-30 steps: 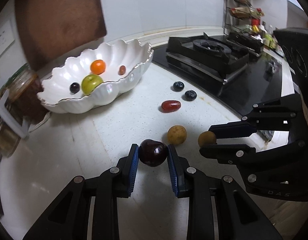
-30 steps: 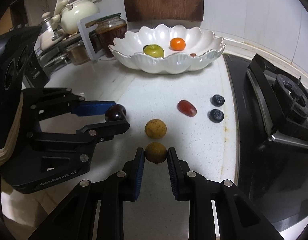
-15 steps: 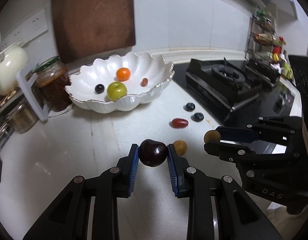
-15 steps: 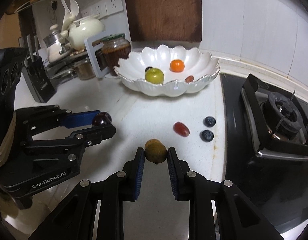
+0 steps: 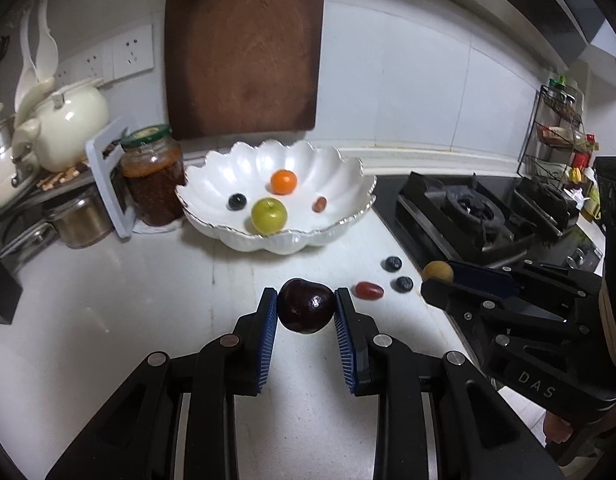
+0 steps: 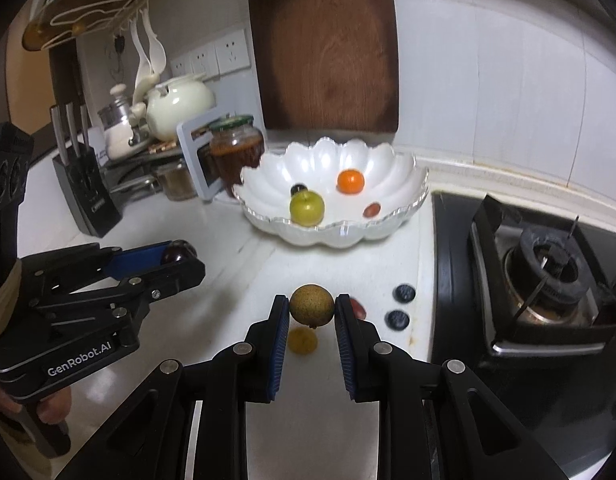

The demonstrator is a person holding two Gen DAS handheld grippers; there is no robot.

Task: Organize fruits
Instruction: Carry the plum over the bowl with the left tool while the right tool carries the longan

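The dark cherry (image 5: 306, 306) sits pinched between the blue pads of the left claw (image 5: 306, 312), held clear above the white desk (image 5: 108, 300), and the tan longan (image 6: 311, 306) is pinched the same way in the right claw (image 6: 311, 312), with its shadow on the desk under it. A second longan (image 6: 303, 341) lies on the desk just below and nearer than the held one. To the right of it, partly hidden by the right finger, lies a red grape tomato (image 6: 359, 308), and further right two blueberries (image 6: 404, 293) lie close to the black edge of the gas stove (image 6: 548, 276). Beyond them, at the far side, stands the white scalloped bowl (image 6: 388, 164), holding a green apple (image 6: 306, 208), a small orange (image 6: 351, 181), a dark berry (image 6: 298, 189) and a small red fruit (image 6: 371, 210). The desk between the claws and the bowl is bare, an open lane bounded on the right by the stove edge and on the left by a sauce jar (image 6: 236, 148), a knife block (image 6: 86, 196) and a cream teapot (image 6: 180, 100). A brown cutting board (image 6: 328, 48) leans on the wall behind the bowl. In the right wrist view the left claw's body reads "GenRobot.AI"; in the left wrist view the right claw's body reads "DAS".
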